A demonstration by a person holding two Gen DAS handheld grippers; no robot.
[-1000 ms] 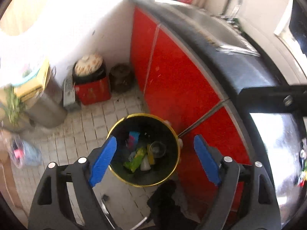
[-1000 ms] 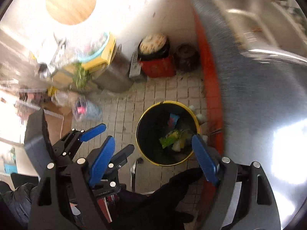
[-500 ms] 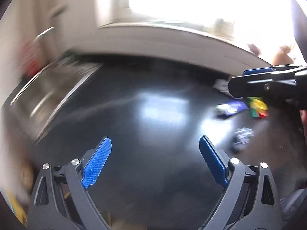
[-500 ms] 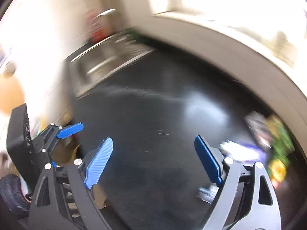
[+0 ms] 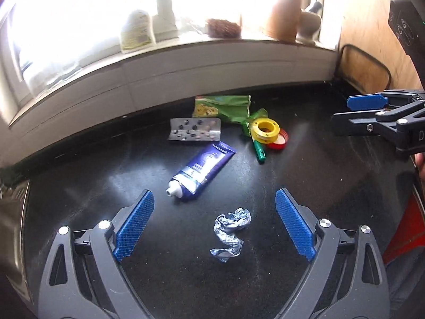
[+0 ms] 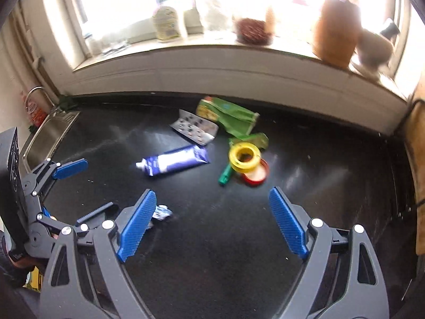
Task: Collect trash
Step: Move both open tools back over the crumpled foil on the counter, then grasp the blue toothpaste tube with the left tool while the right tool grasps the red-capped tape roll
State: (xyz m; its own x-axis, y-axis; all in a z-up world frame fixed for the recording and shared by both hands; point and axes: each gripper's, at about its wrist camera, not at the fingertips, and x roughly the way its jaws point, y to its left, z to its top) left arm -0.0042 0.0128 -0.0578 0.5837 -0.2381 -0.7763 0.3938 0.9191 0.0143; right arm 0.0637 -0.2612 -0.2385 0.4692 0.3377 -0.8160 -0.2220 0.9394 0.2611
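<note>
Trash lies on a black countertop (image 5: 318, 164). A crumpled foil wrapper (image 5: 230, 232) lies between the fingers of my open, empty left gripper (image 5: 215, 224). Beyond it are a blue toothpaste tube (image 5: 203, 168), a silver pill blister (image 5: 195, 130), a green packet (image 5: 225, 107), a yellow tape spool (image 5: 265, 130), a red lid (image 5: 279, 141) and a green stick (image 5: 259, 151). My right gripper (image 6: 209, 224) is open and empty over the counter; the tube (image 6: 175, 163), spool (image 6: 243, 156) and foil (image 6: 162, 212) show in its view.
A windowsill (image 5: 212, 45) behind the counter holds a white bag (image 5: 136, 30), a brown jar (image 5: 284, 18) and a scrub pad (image 5: 224, 28). A steel sink (image 6: 50, 135) lies at the counter's left end. A wooden board (image 5: 372, 34) stands at the right.
Both grippers swung up from over the yellow-rimmed trash bin on the floor to the black countertop. They now face the scattered trash. Both stayed open and empty.
</note>
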